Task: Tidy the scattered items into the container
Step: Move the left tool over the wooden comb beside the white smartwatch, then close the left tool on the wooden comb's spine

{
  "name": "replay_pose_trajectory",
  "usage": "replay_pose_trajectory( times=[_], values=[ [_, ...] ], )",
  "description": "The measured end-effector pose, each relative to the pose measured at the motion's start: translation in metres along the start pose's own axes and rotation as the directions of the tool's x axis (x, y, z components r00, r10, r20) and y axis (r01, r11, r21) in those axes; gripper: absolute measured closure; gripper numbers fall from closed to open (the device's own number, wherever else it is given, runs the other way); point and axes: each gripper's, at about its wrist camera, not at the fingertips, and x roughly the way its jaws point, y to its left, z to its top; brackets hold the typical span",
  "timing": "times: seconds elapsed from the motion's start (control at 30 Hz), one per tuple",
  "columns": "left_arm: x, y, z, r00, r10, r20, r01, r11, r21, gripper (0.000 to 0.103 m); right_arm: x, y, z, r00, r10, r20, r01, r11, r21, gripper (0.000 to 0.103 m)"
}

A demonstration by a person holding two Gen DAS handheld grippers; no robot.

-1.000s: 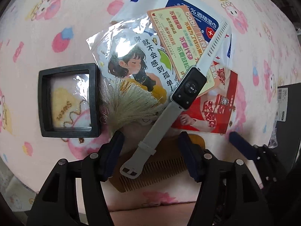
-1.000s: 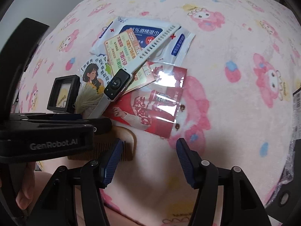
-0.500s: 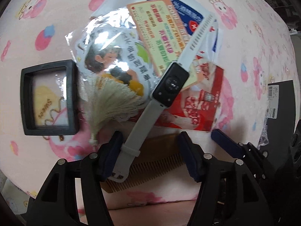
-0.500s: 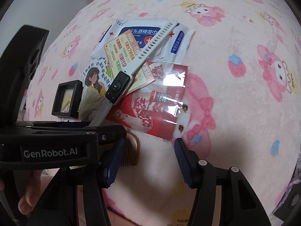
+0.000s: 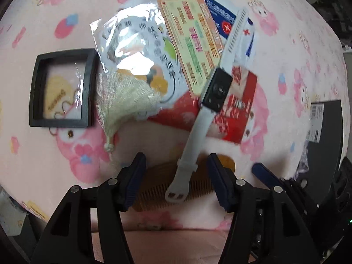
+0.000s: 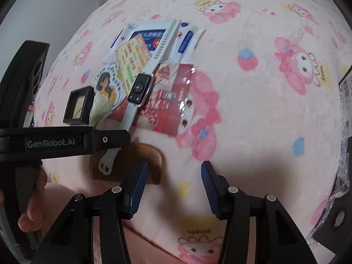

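A white-strapped watch (image 5: 216,90) with a black face lies slanted across a pile of flat packets. Its strap end rests on a brown wooden comb (image 5: 154,195). My left gripper (image 5: 177,176) hovers over the comb and strap end; its jaws are opening and the pads touch neither. In the right wrist view the watch (image 6: 139,88) and comb (image 6: 140,154) lie to the left. My right gripper (image 6: 173,176) is over bare blanket, jaws closing with nothing between them. Its left fingertip (image 6: 138,180) overlaps the comb's end in view.
A black square frame (image 5: 61,88), a cream tassel (image 5: 123,103), a cartoon sticker sleeve (image 5: 136,44), an orange card (image 5: 195,44), wipe packets (image 5: 222,13) and a red packet (image 5: 239,118) lie on the pink blanket (image 6: 264,121). A dark labelled box (image 5: 325,123) stands at the right.
Both views have drawn back a little from the pile. The right jaws have narrowed. In the right wrist view the left gripper has lifted, which uncovers the comb and strap end.
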Motion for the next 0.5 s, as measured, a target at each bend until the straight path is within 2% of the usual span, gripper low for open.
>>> replay_pose_trajectory(
  times=[0.1,0.27,0.33,0.37,0.43,0.5],
  values=[
    [-0.004,-0.009,-0.013,0.997,0.070,-0.021,-0.069,0.995,0.071,0.038,0.004,0.008,-0.003,1.000,0.004,-0.007,-0.004,1.000,-0.025,0.056],
    [0.001,-0.018,-0.023,0.992,0.101,-0.073,-0.095,0.992,0.082,0.038,0.015,-0.001,0.003,0.999,0.031,0.013,-0.031,0.999,-0.024,0.056],
    [0.004,-0.024,-0.026,0.994,0.059,-0.093,-0.053,0.996,0.067,0.038,0.013,-0.004,0.002,0.998,0.049,0.026,-0.048,0.999,-0.016,0.056],
    [0.006,-0.027,-0.028,0.995,0.015,-0.102,-0.009,0.998,0.056,0.038,0.013,-0.005,0.001,0.998,0.054,0.033,-0.054,0.998,-0.012,0.056],
    [0.008,-0.035,-0.033,0.990,-0.091,-0.112,0.095,0.995,0.032,0.042,0.009,-0.010,0.002,0.998,0.035,0.051,-0.035,0.999,-0.001,0.056],
    [0.009,-0.044,-0.038,0.984,-0.144,-0.102,0.148,0.988,0.033,0.041,0.004,-0.017,0.003,0.997,0.008,0.071,-0.009,1.000,0.015,0.056]
  ],
)
